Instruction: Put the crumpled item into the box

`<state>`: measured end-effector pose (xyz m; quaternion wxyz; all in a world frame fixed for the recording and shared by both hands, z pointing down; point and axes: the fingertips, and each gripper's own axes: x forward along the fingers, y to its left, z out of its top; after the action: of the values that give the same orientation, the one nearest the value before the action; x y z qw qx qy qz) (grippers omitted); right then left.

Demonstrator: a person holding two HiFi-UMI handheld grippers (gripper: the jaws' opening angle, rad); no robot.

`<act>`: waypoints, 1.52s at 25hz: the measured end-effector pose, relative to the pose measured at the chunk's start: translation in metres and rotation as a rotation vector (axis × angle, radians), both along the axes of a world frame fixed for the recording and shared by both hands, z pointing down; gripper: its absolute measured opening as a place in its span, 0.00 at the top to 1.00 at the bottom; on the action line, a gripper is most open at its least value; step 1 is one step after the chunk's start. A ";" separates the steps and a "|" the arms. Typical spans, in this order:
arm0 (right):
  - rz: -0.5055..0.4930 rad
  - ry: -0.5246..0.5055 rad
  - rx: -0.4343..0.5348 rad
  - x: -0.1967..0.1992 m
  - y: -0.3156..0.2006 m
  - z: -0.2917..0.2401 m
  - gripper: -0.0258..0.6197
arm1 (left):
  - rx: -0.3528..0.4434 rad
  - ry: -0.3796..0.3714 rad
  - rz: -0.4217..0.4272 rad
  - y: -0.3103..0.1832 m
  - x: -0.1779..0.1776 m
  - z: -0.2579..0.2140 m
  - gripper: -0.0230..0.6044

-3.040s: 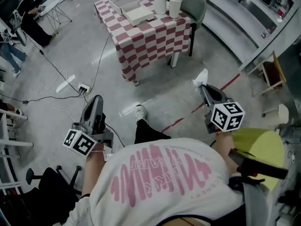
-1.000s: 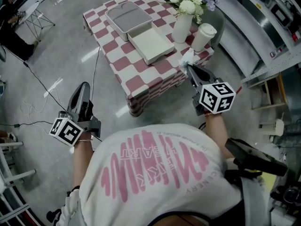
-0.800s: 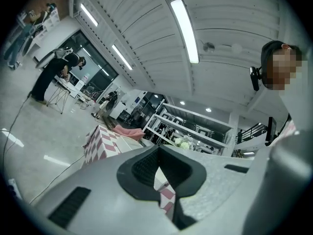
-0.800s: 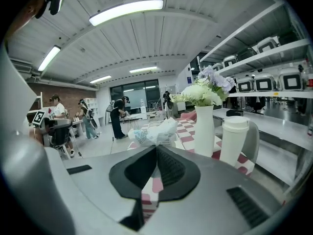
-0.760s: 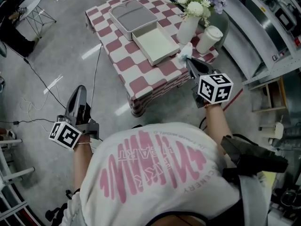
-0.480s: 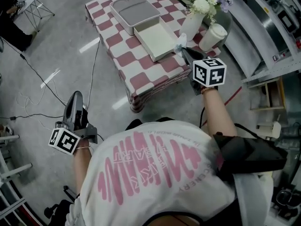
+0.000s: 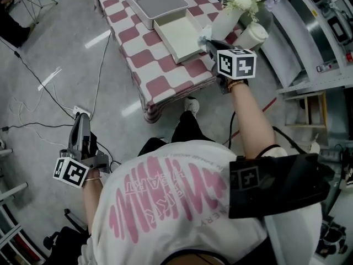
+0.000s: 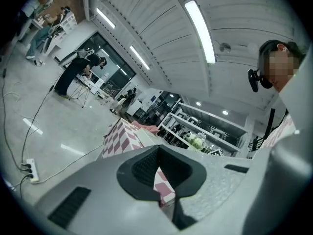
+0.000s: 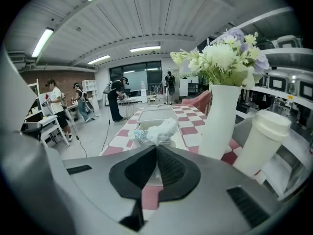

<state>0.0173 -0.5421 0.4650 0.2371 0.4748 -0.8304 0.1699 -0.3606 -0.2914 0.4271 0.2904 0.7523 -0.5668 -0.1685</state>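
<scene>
My right gripper (image 7: 208, 42) is shut on a crumpled white wrapper (image 9: 155, 131), which sticks out past the jaw tips. In the head view the wrapper (image 7: 205, 37) hangs over the near right edge of an open cream box (image 7: 177, 35) on the checkered table (image 7: 157, 84). Behind the box lies its grey lid (image 7: 156, 1). My left gripper (image 7: 80, 133) hangs low at my left side over the floor, far from the table, jaws together with nothing between them (image 8: 157, 166).
A white vase of flowers (image 7: 226, 20) and a white lidded cup (image 7: 251, 36) stand right of the box, close to the right gripper. A power strip (image 7: 80, 112) and cables lie on the floor at left. Shelving (image 7: 309, 32) runs along the right. People stand far back.
I have walked up to the table. The right gripper has carried the wrapper forward from beside the table to the box's near right edge. The left gripper stayed low at my side.
</scene>
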 end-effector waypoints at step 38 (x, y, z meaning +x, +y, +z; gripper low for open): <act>-0.403 0.228 -0.019 -0.036 -0.083 0.047 0.94 | 0.085 -0.033 -0.413 -0.019 0.006 -0.017 0.95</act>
<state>-0.0190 -0.6254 0.5117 0.3630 0.3133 -0.8746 0.0720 -0.3547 -0.3102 0.4105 0.2081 0.6344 -0.7062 -0.2358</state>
